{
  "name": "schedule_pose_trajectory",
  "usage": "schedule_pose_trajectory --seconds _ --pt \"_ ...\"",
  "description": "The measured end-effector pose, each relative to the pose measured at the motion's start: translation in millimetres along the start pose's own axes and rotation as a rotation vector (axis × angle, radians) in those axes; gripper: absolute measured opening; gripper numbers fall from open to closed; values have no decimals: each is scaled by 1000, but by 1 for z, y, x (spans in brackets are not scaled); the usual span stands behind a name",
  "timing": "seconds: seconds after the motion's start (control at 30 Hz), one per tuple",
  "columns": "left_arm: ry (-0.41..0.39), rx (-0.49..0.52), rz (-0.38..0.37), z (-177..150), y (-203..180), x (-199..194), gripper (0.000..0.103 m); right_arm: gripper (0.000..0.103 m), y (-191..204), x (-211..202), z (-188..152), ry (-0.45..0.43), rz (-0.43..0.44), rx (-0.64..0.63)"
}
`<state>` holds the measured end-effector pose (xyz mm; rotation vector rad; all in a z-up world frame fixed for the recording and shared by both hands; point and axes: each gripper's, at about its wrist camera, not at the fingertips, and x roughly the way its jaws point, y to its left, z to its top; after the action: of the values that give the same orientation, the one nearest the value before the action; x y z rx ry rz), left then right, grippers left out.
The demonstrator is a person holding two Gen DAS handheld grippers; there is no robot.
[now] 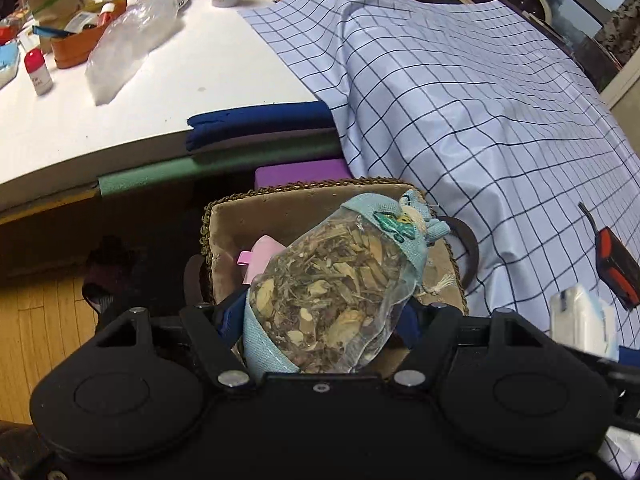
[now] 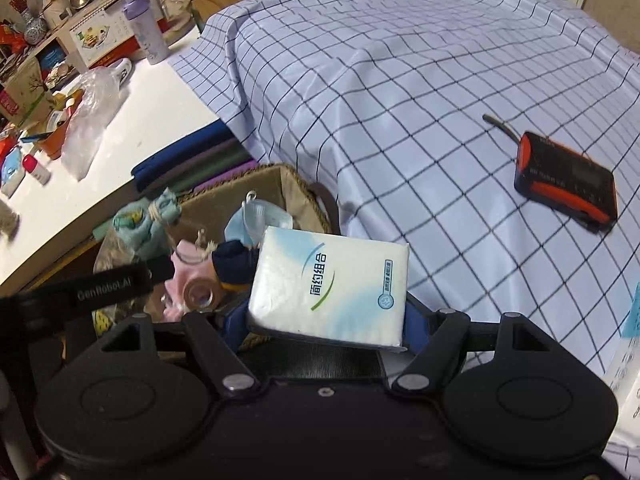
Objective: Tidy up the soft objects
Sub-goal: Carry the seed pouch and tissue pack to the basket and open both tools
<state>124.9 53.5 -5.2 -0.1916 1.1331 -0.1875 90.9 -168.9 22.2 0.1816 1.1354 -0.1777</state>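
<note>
A pale blue cloth with a dark grid (image 2: 400, 120) covers the raised surface; near its right edge lies a black-and-orange boxy device (image 2: 566, 178). Beside it, a white tabletop (image 1: 160, 92) carries a crumpled clear plastic bag (image 1: 128, 36), a small red-capped bottle (image 1: 37, 70) and an orange tray (image 1: 78, 46) toward its far left corner.

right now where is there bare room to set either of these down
The checked cloth is bare between its fold near the white table and the orange-black device. The table is open between the plastic bag and the cloth edge; its far left is cluttered. The basket already holds several items.
</note>
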Motion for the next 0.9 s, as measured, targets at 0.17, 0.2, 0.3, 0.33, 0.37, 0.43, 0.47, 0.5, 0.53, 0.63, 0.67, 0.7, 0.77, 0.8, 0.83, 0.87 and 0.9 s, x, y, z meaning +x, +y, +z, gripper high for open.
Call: schedule_pose_trajectory --seconds 0.17,0.2,0.3,0.33,0.37,0.43,0.47,0.5,0.53,0.63,0.67,0.7,0.77,0.8,0.83,0.87,0.9 --pt "46 -19 -6 5 5 15 67 75 6 14 10 17 0 -5" --pt "59 -20 -11 5 6 18 67 75 8 17 11 25 3 -7" --pt "87 -20 -5 7 6 28 67 75 12 29 16 54 14 -11" --pt "88 -20 3 9 6 30 67 75 13 33 18 60 13 -13" --pt "87 -24 11 11 6 32 68 75 15 36 19 66 12 -15" --pt "83 -36 25 16 8 35 68 75 18 43 22 77 12 -21" --pt "84 -39 31 19 10 37 68 75 20 47 23 83 14 -22" --pt "84 -42 38 21 10 39 68 75 21 49 25 87 17 -22" --pt "84 -43 45 23 11 41 68 75 22 52 26 91 19 -22" --pt "81 -47 66 28 13 45 68 75 26 58 30 96 20 -31" --pt "81 -48 70 29 14 46 68 75 27 60 31 97 18 -34" --pt "83 -48 73 29 15 48 68 75 27 62 32 99 19 -35" --pt "90 -44 82 28 16 51 70 76 29 65 34 104 28 -38" --pt "92 -40 89 28 16 52 71 76 30 67 36 106 34 -38" --pt "94 -36 93 27 15 53 72 76 30 69 37 105 41 -38" --pt "94 -31 99 27 15 53 72 76 30 70 39 101 47 -38" --pt "93 -26 104 27 14 54 73 76 30 71 39 99 50 -39"
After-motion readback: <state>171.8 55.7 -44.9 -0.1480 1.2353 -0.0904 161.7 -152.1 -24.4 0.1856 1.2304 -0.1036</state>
